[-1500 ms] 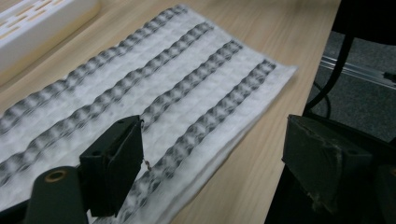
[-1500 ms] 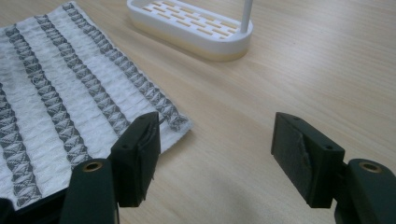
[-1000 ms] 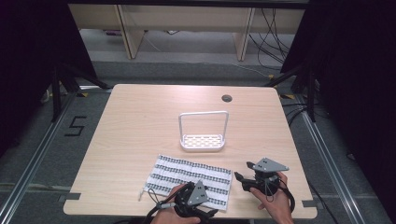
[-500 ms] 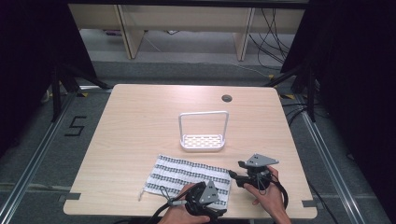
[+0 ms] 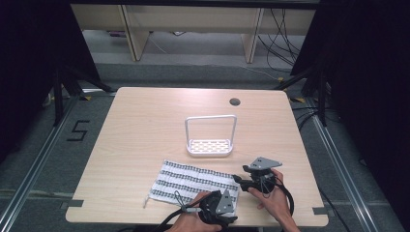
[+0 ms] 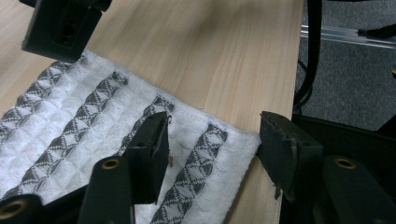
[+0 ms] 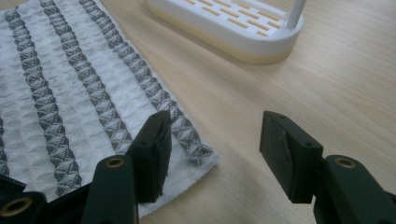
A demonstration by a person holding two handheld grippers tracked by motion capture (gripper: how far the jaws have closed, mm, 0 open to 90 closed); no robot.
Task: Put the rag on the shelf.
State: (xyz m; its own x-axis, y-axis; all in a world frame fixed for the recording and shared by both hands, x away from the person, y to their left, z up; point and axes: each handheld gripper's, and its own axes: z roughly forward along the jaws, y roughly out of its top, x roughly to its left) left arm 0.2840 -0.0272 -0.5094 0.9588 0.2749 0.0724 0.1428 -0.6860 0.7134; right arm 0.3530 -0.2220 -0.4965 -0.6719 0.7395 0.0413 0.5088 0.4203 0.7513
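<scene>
**Grippers at the cloth's right corners**

Left gripper (image 6: pixel 210 144): jaws wide apart, straddling the cloth's (image 6: pixel 70 126) near right corner, nothing clamped. Right gripper (image 7: pixel 212 149): jaws wide apart, over its far right corner, holding nothing. Cloth lies flat near the table's (image 5: pixel 145 125) near edge; white rack (image 5: pixel 211 146) just beyond.

We lose part of the striped towel (image 5: pixel 193 182) under the left gripper (image 5: pixel 218 207) in the high view, while the right gripper view crops the white rack (image 7: pixel 233 25) along its top edge.
</scene>
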